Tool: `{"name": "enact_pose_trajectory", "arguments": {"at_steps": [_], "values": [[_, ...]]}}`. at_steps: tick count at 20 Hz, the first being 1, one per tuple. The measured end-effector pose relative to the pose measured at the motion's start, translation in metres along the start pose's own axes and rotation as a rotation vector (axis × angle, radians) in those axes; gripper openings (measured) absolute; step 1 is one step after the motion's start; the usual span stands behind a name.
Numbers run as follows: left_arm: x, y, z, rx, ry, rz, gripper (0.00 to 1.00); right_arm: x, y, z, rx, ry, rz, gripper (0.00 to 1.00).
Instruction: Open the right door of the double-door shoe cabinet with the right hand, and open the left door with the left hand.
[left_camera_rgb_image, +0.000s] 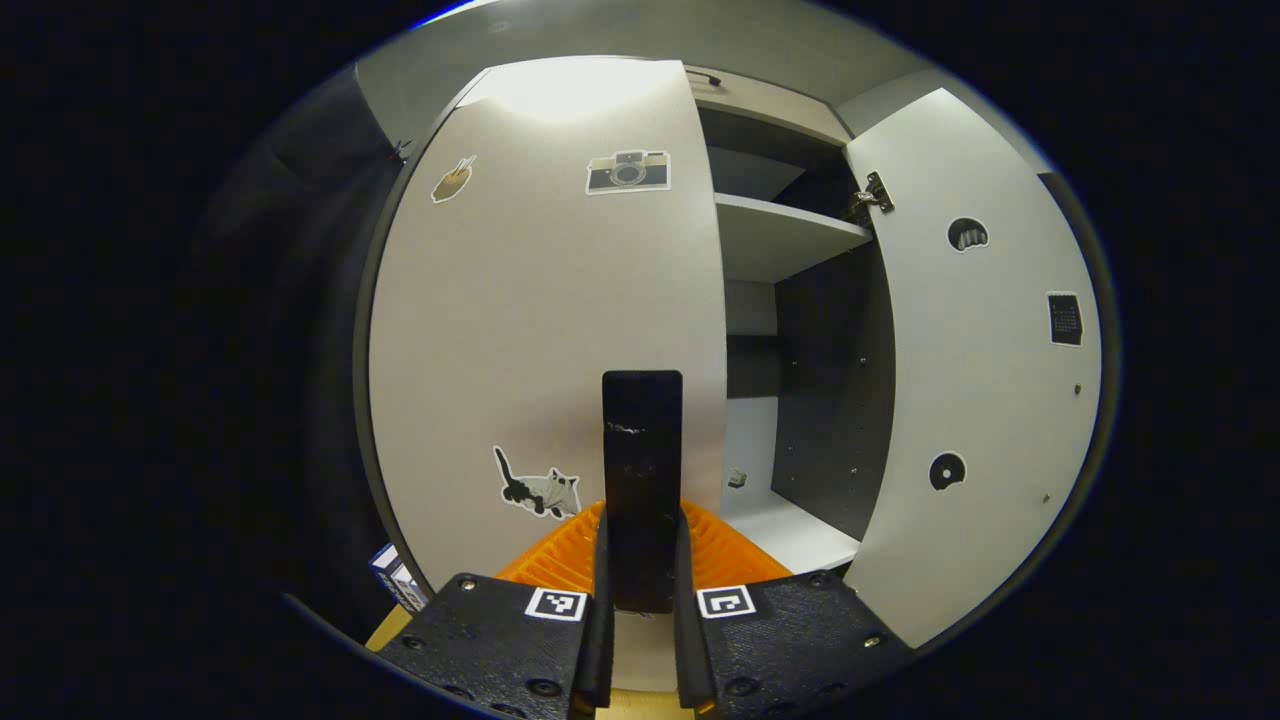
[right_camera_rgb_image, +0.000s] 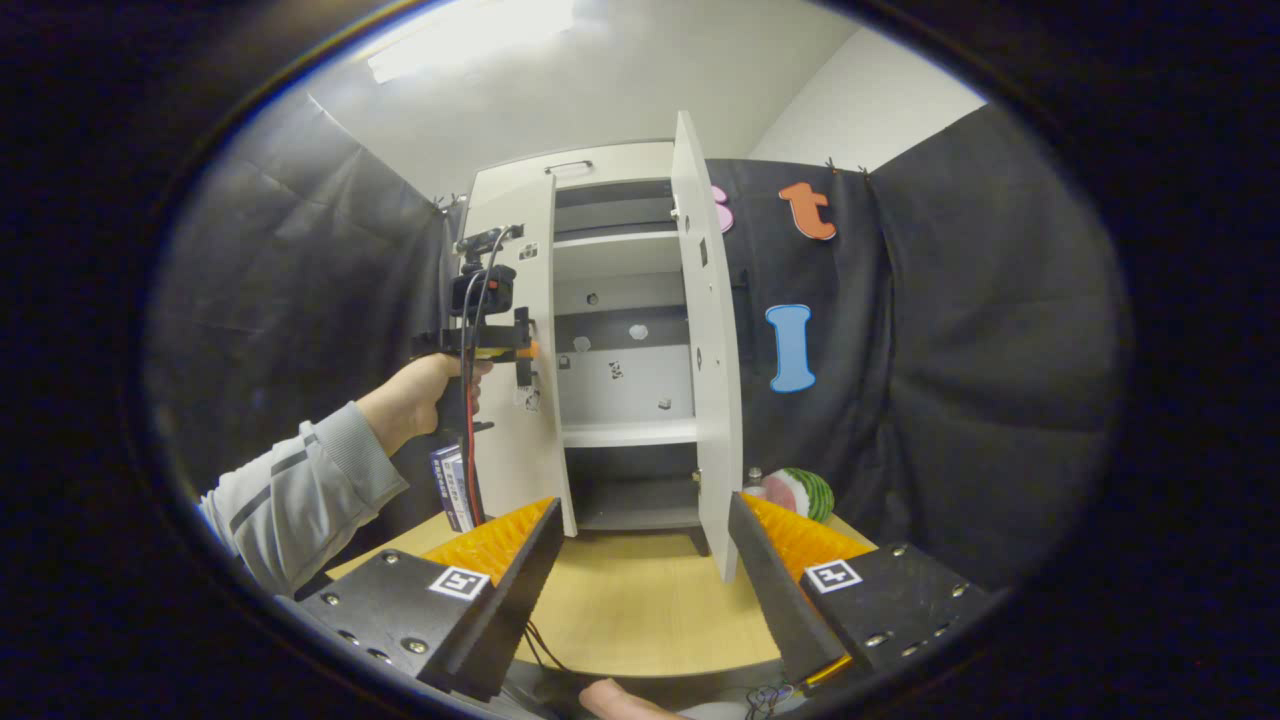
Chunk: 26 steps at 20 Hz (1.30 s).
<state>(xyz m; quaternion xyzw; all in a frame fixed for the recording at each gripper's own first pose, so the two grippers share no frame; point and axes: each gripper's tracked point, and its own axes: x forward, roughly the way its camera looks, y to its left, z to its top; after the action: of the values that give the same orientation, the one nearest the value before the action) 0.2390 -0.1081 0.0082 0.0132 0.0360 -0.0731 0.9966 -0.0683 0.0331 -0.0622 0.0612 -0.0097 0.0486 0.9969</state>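
Shoe cabinet (right_camera_rgb_image: 620, 330): stands upright at the far edge of the desk (right_camera_rgb_image: 640, 600), against the black cloth wall; pale shelves and dark inner panels show between its two doors.
Right door (right_camera_rgb_image: 708, 340): swung wide open, seen nearly edge-on in the right gripper view; its inner face and hinge (left_camera_rgb_image: 872, 195) show at the right of the left gripper view.
Left door (left_camera_rgb_image: 550, 320): only part-way open, its sticker-covered front face close in front of the left tongs; its free edge is the long vertical line just right of them.
Handle (left_camera_rgb_image: 642, 480): dark vertical bar on the left door near that free edge, its long axis upright.
Left tongs (left_camera_rgb_image: 642, 570): pressed in on either side of the handle, pinching it; the right gripper view shows them, in a hand (right_camera_rgb_image: 425, 395) with a grey sleeve, up against the left door.
Right tongs (right_camera_rgb_image: 640, 570): spread wide and empty, hanging over the desk on the near side, well apart from the cabinet.
Key relation: the left hand is on the door yet to be opened; judged from the hinge side, the pull should carry the handle toward the near side and round to the left.
Stage: right door done, left door in hand.
Surface: light wood desk top.
Room: a striped melon-like ball (right_camera_rgb_image: 800, 492) lies right of the cabinet, a small box (right_camera_rgb_image: 452, 485) left of it.
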Motion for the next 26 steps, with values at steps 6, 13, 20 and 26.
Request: {"name": "enact_pose_trajectory", "arguments": {"at_steps": [6, 13, 20, 26], "values": [[-0.027, 0.010, -0.002, 0.011, 0.013, 0.015, 0.27, -0.034, 0.011, 0.010, 0.006, -0.037, 0.003, 0.99], [-0.063, 0.030, -0.002, 0.015, 0.008, 0.009, 0.26, -0.048, 0.022, 0.018, 0.002, -0.062, 0.006, 0.99], [-0.096, 0.054, -0.010, 0.040, 0.036, 0.033, 0.25, -0.055, 0.039, 0.020, -0.002, -0.075, 0.018, 0.94], [-0.117, 0.078, -0.009, 0.028, 0.056, 0.029, 0.20, -0.057, 0.044, 0.026, 0.019, -0.097, 0.028, 0.94]]}}
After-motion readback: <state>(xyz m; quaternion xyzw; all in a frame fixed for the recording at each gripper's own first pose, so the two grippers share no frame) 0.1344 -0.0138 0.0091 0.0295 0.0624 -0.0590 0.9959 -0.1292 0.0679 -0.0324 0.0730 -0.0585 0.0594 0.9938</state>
